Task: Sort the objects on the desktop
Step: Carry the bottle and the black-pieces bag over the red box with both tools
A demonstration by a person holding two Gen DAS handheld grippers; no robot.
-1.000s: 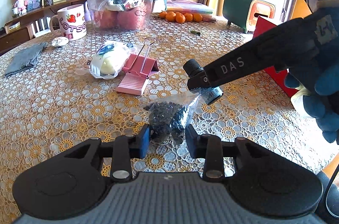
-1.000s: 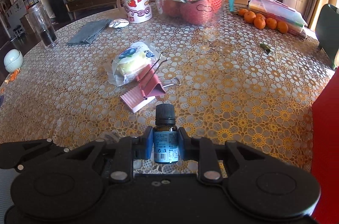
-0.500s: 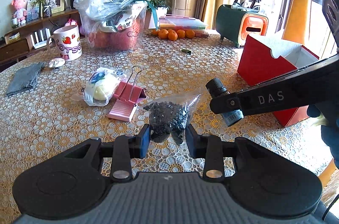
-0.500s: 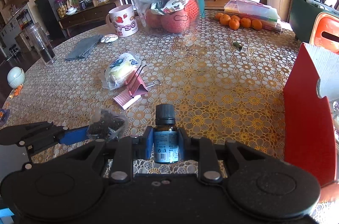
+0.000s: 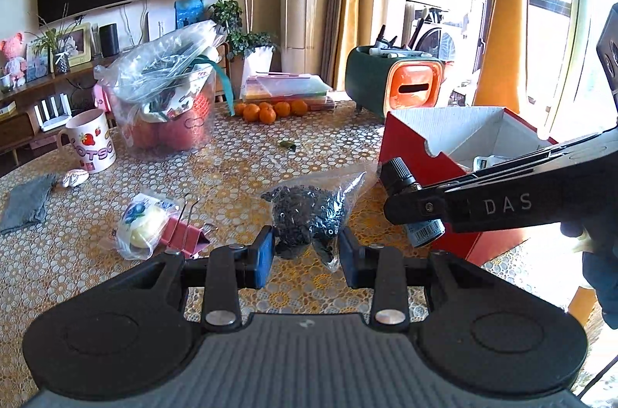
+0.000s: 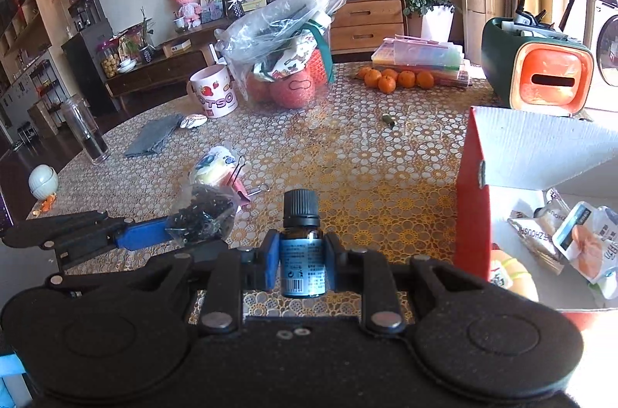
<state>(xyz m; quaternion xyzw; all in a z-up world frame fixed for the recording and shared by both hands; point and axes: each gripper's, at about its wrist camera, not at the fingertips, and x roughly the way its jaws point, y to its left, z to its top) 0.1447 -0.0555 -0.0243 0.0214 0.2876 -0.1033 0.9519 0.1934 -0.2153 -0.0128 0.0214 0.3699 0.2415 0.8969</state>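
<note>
My left gripper (image 5: 306,255) is shut on a clear bag of small black parts (image 5: 309,213) and holds it above the table; the bag also shows in the right wrist view (image 6: 201,215). My right gripper (image 6: 302,263) is shut on a small dark bottle with a blue label (image 6: 302,246), held upright beside the red box (image 6: 473,199). The bottle also shows in the left wrist view (image 5: 401,176), just in front of the red box (image 5: 409,149). The box is open and holds several snack packets (image 6: 579,242). A pink binder clip (image 5: 181,234) and a wrapped round item (image 5: 141,222) lie on the table.
A white mug (image 5: 90,145), a big clear bag of goods (image 5: 166,99), oranges (image 5: 270,110), a green and orange organizer (image 5: 398,85) and a grey cloth (image 5: 25,203) stand on the lace tablecloth. A glass tumbler (image 6: 83,130) stands at the far left edge.
Both grippers have risen and moved right toward the red box, each carrying its object. The box's inside has come into the right wrist view.
</note>
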